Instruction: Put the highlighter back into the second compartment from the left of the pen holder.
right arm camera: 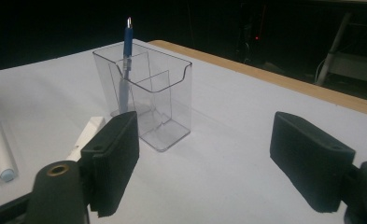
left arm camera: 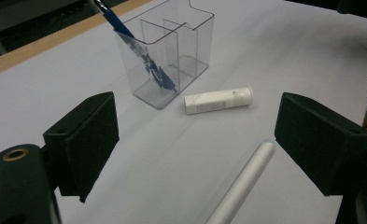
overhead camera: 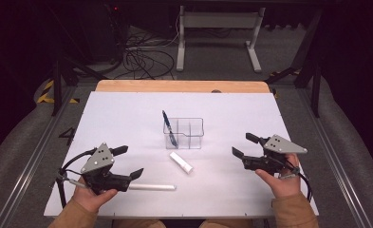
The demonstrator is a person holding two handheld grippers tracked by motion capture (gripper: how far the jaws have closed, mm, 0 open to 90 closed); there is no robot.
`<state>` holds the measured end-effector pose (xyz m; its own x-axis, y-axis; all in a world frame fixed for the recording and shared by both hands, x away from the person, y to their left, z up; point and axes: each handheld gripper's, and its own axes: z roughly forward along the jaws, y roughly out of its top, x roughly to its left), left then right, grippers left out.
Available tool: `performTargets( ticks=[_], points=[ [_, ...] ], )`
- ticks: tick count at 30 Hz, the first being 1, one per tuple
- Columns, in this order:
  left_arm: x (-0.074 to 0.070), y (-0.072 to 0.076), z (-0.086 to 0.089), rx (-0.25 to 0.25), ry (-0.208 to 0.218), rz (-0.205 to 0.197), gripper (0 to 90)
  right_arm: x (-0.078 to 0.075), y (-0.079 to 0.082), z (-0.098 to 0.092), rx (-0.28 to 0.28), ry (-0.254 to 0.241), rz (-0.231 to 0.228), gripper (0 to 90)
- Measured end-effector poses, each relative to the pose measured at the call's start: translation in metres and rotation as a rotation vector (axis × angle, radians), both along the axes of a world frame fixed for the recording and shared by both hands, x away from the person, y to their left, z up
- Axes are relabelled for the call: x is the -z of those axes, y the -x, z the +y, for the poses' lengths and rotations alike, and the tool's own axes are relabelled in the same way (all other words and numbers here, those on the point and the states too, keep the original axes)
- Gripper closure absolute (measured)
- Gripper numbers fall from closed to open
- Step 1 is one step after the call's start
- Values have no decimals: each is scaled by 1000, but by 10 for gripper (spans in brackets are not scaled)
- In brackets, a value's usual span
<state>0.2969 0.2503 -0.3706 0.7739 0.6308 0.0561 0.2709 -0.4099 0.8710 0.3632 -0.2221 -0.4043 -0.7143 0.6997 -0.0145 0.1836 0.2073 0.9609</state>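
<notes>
Nearest us, the left hand-held gripper (overhead camera: 128, 163) and right hand-held gripper (overhead camera: 244, 145) both sit released, jaws wide apart and holding nothing, low over the white bench (overhead camera: 127, 118). Just beside the left one we see a long white cylindrical marker (overhead camera: 152, 187) lying flat; a short white plastic tube (overhead camera: 181, 162) lies farther in. Beyond it stands a clear plastic three-compartment organiser (overhead camera: 184, 133), with a blue pen (overhead camera: 168, 127) leaning in its left compartment.
</notes>
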Motion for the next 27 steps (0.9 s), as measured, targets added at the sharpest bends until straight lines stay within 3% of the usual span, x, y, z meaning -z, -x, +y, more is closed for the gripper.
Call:
performTargets(
  ticks=[8,12,15,21,27],
  points=[
    [-2,-11,-13,69,-64,77,177,0,0,2,-7,-4,1,248],
    [-3,-18,-17,101,-57,145,201,1,0,3,-11,0,7,248],
    [-2,-20,-22,104,-100,136,219,3,-1,3,-13,3,6,248],
    [4,-23,-34,166,-212,127,253,2,-1,3,-13,-3,8,248],
    [5,-27,-39,208,-231,151,281,3,-1,3,-13,-1,12,248]
  ],
)
